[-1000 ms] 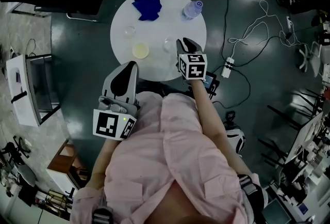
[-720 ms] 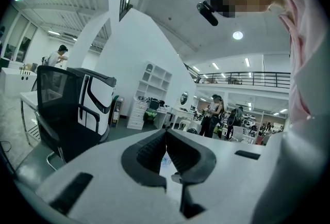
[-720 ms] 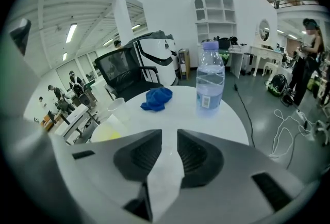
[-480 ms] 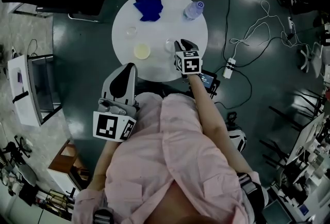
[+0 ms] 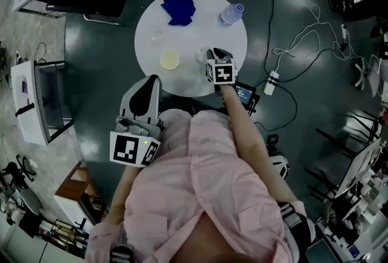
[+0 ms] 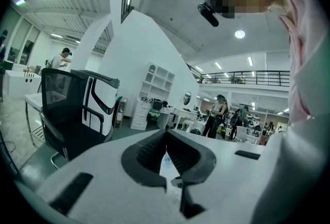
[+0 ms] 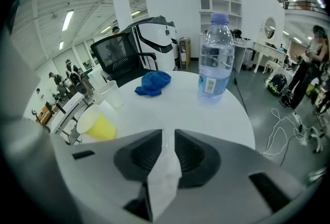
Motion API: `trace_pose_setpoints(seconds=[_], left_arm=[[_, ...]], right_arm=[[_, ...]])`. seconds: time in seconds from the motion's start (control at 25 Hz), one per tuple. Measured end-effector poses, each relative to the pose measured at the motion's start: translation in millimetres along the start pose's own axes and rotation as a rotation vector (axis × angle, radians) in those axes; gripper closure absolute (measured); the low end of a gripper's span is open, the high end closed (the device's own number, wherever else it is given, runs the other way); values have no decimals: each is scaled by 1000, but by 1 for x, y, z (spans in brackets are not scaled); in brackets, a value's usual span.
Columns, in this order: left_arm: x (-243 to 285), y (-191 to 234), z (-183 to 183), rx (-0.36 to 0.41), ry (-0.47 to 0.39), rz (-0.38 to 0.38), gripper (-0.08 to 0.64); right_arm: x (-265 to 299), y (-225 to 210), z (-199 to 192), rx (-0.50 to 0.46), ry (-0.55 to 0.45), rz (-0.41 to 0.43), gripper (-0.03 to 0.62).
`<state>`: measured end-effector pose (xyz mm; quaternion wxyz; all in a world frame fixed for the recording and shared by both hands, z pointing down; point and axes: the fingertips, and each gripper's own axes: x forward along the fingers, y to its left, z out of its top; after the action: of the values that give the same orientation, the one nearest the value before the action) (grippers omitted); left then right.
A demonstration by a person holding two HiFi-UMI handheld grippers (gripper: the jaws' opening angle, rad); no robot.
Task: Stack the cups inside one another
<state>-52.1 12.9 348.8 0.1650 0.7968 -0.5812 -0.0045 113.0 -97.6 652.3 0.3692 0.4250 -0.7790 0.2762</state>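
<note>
While your left gripper (image 5: 150, 81) hangs short of the table (image 5: 182, 80), jaws pressed together on nothing, your right gripper (image 7: 166, 140) pinches the wall of a clear cup (image 7: 164, 179) at the near edge (only a pale, blurred strip shows between its jaws). Past it stand the yellow cup (image 7: 98, 125) and, farther left, a second clear cup (image 7: 110, 93), apart; then the blue cloth (image 7: 153, 83) and water bottle (image 7: 215, 58).

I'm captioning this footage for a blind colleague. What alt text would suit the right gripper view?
The right gripper has its jaws shut on the thin wall of a translucent cup, with a round white table ahead. On the table stand a yellow cup and a white cup at left, a blue cloth in the middle and a water bottle at right.
</note>
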Motion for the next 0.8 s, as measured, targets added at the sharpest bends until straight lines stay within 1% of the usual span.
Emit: trace_pose_setpoints(seconds=[0.28, 0.36, 0.48, 0.8], left_arm=[[-1, 2, 1, -3, -2, 11, 541], [-1, 2, 0, -3, 2, 11, 541], [-2, 2, -2, -4, 13, 10, 541], [-2, 2, -5, -5, 25, 4, 541]], right_arm=[[5, 0, -4, -5, 28, 6, 520], [4, 0, -5, -8, 34, 4, 540], [4, 0, -7, -13, 39, -4, 548], [-4, 0, -3, -3, 11, -19, 549]])
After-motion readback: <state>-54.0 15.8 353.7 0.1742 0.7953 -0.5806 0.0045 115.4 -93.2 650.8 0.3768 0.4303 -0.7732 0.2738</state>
